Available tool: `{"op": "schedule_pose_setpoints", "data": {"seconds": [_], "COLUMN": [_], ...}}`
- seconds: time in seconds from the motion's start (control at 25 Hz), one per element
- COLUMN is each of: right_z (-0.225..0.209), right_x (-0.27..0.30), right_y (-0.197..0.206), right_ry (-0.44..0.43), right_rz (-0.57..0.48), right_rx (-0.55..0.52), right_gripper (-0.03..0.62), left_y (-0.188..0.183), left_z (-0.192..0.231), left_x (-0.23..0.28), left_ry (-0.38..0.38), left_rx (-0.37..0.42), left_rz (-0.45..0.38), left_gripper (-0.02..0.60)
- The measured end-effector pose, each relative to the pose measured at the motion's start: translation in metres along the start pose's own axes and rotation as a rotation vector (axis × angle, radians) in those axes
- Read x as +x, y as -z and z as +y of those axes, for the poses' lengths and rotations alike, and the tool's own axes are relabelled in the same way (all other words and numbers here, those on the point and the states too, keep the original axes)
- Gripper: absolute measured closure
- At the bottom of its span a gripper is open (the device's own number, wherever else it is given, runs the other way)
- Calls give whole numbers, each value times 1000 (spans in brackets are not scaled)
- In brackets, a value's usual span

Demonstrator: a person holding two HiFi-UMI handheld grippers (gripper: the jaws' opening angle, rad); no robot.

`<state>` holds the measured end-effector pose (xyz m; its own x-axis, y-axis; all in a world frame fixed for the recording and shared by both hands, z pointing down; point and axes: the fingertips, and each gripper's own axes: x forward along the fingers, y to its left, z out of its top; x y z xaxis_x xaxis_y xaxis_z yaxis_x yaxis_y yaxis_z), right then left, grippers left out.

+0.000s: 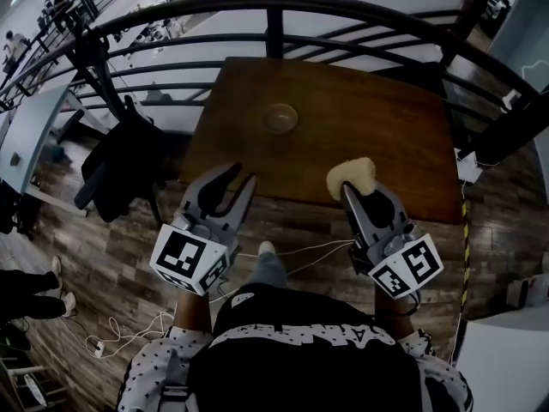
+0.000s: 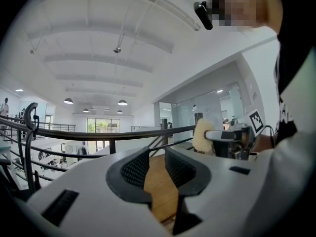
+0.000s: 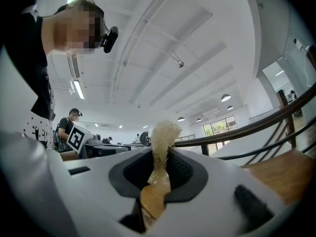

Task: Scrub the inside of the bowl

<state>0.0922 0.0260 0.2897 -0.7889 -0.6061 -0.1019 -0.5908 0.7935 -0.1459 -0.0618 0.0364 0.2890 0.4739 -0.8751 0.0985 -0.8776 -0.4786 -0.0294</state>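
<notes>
A small brown bowl [image 1: 280, 118] stands upright on the wooden table [image 1: 377, 127], towards its far middle. My right gripper [image 1: 353, 187] is shut on a pale yellow sponge [image 1: 351, 177], held near the table's near edge, well short of the bowl. The sponge [image 3: 162, 135] sticks up between the jaws in the right gripper view. My left gripper [image 1: 238, 176] is open and holds nothing, hovering over the near left edge of the table. In the left gripper view the gap of the left gripper [image 2: 157, 162] shows only table wood, and the sponge [image 2: 201, 135] is at the right.
A black metal railing [image 1: 274, 11] curves round the table's far side. A dark jacket on a stand [image 1: 124, 157] is at the left. White cables [image 1: 300, 251] trail on the wooden floor below. The person's torso fills the bottom of the head view.
</notes>
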Motion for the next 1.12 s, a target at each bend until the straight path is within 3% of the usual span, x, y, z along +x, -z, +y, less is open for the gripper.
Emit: {"op": "schedule_pose_setpoints", "data": {"seconds": [0.2,0.48,0.72,0.88,1.12], "right_z": [-12,-36,-47,-54,-64], "right_x": [24,63,103,127,149], "right_y": [-4,-3,3,10,13], "right_ry": [29,58,80,100,138], "right_rz": [-7,3,18,24,36], "right_rx": [-6,0,4,2,-11], "right_gripper": [531,531,531,531,531], "left_y": [-9,-4,5,10,21], "left_z": [25,61,103,124,148], "left_x": [18,53,76,89,113], "left_ry": [27,66,83,140,167], "left_rx": [-21,-21,-65,-95,-70], "left_rz": [-47,1,20,14,41], "left_gripper": [494,494,494,494,494]}}
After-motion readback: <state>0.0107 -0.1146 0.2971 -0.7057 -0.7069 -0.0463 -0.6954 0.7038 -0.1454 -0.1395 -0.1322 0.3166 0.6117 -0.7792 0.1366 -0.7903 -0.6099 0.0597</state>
